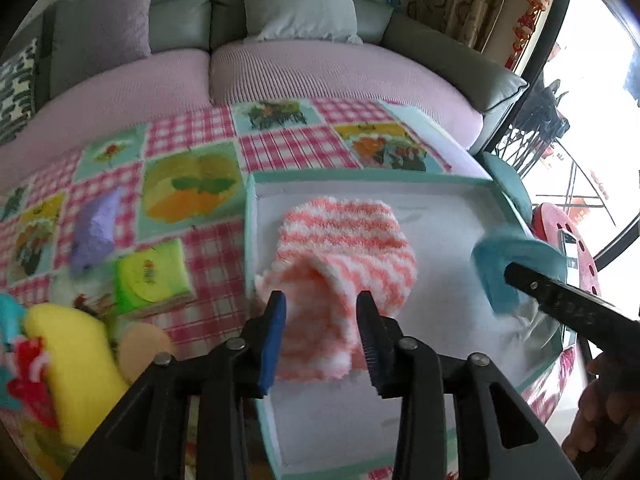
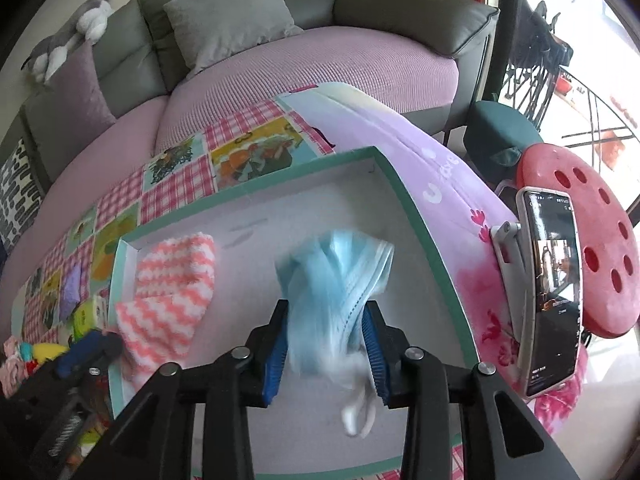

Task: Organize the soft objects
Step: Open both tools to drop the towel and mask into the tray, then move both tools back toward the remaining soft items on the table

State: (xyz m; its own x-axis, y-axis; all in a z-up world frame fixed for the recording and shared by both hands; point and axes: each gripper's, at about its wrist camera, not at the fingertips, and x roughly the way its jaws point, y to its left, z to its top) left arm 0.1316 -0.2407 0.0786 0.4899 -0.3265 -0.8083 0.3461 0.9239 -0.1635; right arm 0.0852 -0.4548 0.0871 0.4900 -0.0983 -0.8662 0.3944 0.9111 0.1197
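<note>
A pink-and-white striped fuzzy sock (image 1: 344, 248) lies folded in the white box with a teal rim (image 1: 360, 178). My left gripper (image 1: 319, 296) stands over the sock's near end. Its jaws are apart, the sock lies loose between them, and the pads do not press on it. In the right wrist view a light blue face mask (image 2: 336, 272), blurred, hangs between the fingers of my right gripper (image 2: 327, 305) above the box floor (image 2: 280, 216). Those jaws are parted too, and the white ear loops dangle below. The sock (image 2: 172, 280) is at the box's left.
Left of the box on the checked quilt lie a purple cloth (image 1: 94, 232), a green tissue pack (image 1: 150, 280), a yellow plush (image 1: 76, 356) and a beige puff (image 1: 144, 350). A phone on a stand (image 2: 552, 292) and a red stool (image 2: 592, 240) are at the right. A sofa is behind.
</note>
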